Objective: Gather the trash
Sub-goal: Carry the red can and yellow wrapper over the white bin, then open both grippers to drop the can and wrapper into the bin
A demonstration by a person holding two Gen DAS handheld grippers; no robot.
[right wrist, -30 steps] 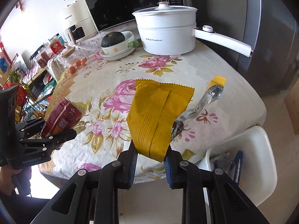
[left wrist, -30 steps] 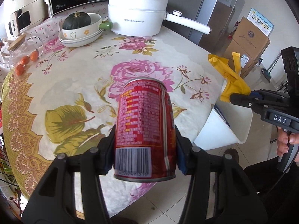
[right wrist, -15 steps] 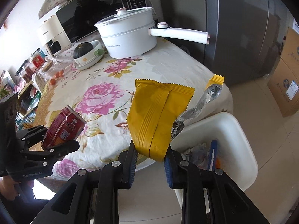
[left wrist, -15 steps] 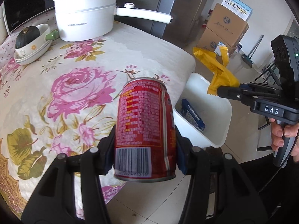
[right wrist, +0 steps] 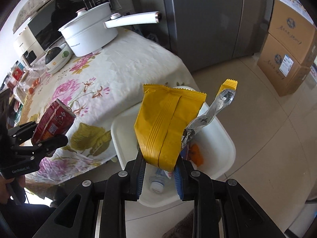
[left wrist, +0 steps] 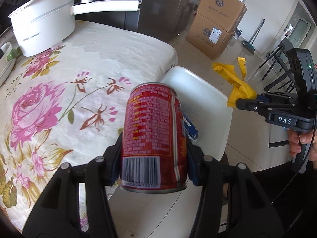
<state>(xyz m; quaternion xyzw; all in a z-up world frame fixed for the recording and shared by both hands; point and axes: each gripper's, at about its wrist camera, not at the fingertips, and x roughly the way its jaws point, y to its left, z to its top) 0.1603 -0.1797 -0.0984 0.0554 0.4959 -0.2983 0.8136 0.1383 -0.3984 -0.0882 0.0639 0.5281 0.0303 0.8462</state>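
My left gripper (left wrist: 154,158) is shut on a red drink can (left wrist: 153,136) and holds it at the table's edge, beside the white trash bin (left wrist: 198,91). The can also shows in the right wrist view (right wrist: 52,122). My right gripper (right wrist: 159,163) is shut on a yellow snack wrapper (right wrist: 168,123) with a torn foil strip (right wrist: 214,111), held above the white bin (right wrist: 221,136). The wrapper also shows in the left wrist view (left wrist: 237,87), past the bin's far rim. The bin holds a plastic bottle (right wrist: 157,182), an orange scrap (right wrist: 196,154) and a blue packet (left wrist: 190,127).
The table has a floral cloth (left wrist: 69,79). A white pot with a long handle (left wrist: 43,23) and a bowl with a dark squash (right wrist: 56,56) stand at its back. Cardboard boxes (left wrist: 216,19) and a grey fridge (right wrist: 208,19) stand on the tiled floor beyond.
Both grippers have moved right, off the table towards the white bin. The can has reached the table edge beside the bin and the wrapper hangs over the bin. Both grips are unchanged.
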